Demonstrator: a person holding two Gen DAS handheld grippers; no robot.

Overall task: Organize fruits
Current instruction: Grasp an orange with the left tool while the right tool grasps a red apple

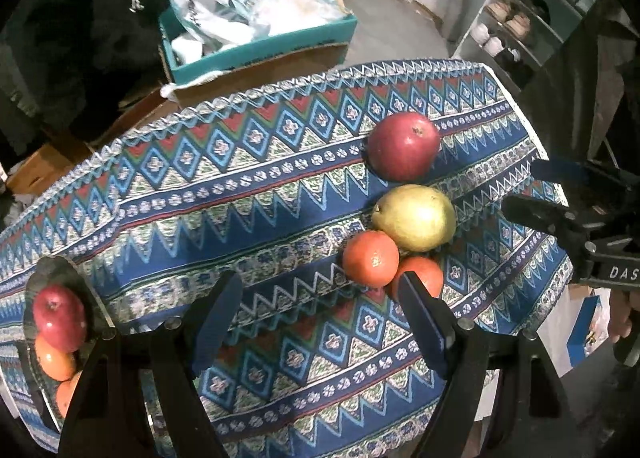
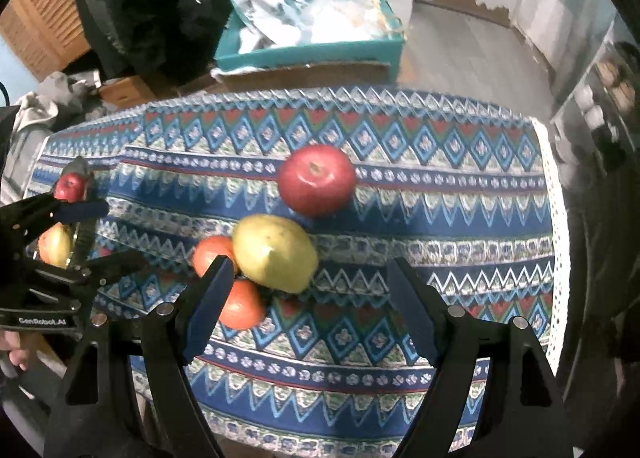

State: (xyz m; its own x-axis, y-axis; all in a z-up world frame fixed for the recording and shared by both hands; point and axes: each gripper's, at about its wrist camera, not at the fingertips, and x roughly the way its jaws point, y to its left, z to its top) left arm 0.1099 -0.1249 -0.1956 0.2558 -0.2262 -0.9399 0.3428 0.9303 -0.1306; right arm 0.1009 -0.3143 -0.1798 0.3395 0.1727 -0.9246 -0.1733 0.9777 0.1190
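Loose on the patterned tablecloth [image 1: 240,194] lie a red apple [image 1: 404,146] [image 2: 316,186], a yellow-green pear [image 1: 416,218] [image 2: 276,252] and two oranges [image 1: 372,258] [image 2: 242,304] bunched against the pear. At the table's left end a dark dish [image 1: 56,266] [image 2: 78,168] holds another red apple [image 1: 60,318] and some orange fruit. My left gripper [image 1: 316,294] [image 2: 104,236] hovers open and bare over the cloth, left of the pile. My right gripper [image 2: 310,274] [image 1: 536,194] is open above the pear; its left finger hides part of both oranges.
Beyond the table's far edge a teal box [image 1: 260,46] stuffed with plastic bags sits on cardboard boxes. A shoe rack [image 1: 516,30] stands at the far right. The cloth's white lace hem [image 2: 558,218] marks the right end. A person's hand [image 1: 622,318] holds the right gripper.
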